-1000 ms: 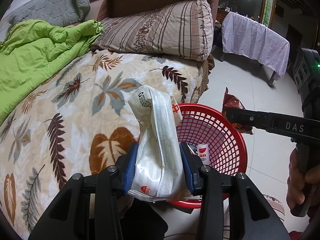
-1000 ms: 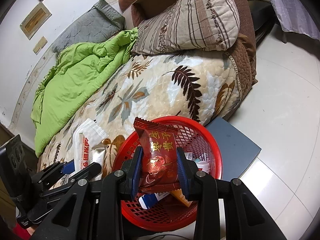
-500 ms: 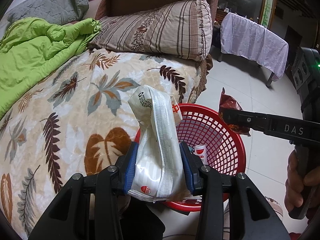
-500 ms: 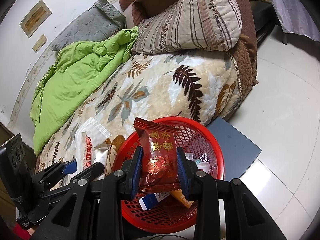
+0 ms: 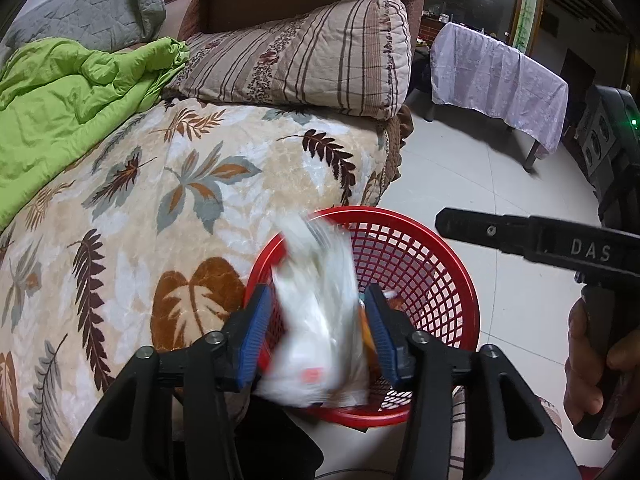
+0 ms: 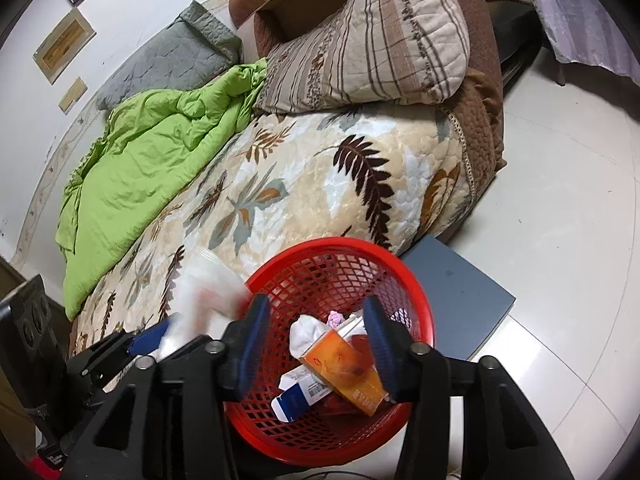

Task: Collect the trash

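Two tools are hanging over a red basket (image 6: 416, 280) that is sitting on the floor against the bed (image 5: 160, 184); the left tool (image 5: 316, 332) has just been opening its jaws, and a white bag (image 5: 320, 320) is showing blurred between its blue pads (image 5: 254, 332), with a gap on each side, so the pads are no longer pressing it; the bag is sitting over the basket's near left rim, partly above the bed edge; the right tool (image 6: 316, 340) has also just been spreading its jaws, and nothing is lying between its pads now; below that gap, inside the basket, an orange packet (image 6: 344, 368), a blue-and-white box (image 6: 296, 398) and a crumpled white piece (image 6: 306, 332) are lying together; a dark red wrapper is peeking out beside the orange packet, though I cannot tell it clearly; in the left view the right tool's black finger (image 5: 500, 234) is reaching over the basket's far rim, a hand (image 5: 592, 360) gripping its handle; a green quilt (image 6: 152, 168) and a striped pillow (image 6: 368, 48) are resting on the bed.
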`<state>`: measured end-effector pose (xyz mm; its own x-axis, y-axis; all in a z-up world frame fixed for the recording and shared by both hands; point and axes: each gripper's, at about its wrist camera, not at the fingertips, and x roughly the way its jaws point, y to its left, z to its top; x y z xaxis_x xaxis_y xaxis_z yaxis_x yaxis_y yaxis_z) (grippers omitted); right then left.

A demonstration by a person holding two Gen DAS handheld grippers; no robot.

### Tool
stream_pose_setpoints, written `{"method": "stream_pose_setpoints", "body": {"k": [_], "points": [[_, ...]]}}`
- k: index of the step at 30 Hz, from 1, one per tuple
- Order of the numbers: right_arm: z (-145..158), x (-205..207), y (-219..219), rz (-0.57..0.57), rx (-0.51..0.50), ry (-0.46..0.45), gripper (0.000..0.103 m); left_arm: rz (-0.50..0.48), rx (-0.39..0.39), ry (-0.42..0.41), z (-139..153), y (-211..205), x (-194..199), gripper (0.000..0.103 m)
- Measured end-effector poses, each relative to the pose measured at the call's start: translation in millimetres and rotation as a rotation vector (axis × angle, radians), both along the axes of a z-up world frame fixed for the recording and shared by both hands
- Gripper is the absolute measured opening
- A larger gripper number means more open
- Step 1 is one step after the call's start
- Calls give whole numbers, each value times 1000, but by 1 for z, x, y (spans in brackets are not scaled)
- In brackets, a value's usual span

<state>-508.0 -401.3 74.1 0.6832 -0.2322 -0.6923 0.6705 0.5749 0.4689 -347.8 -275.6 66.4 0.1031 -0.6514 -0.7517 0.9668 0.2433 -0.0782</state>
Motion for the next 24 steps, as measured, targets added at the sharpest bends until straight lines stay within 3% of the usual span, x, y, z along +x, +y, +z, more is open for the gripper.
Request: {"method": "stream_pose_setpoints", "body": {"k": [9,16,24], "points": [[13,-7,1,-44,-44,23,56,23,-25,-16,8,6,1,63],[32,-3,22,-102,-196,100,83,66,-58,-52,19,20,7,73],[42,7,51,-247,-307,201,94,152,-106,-100,34,49,28,79]]}}
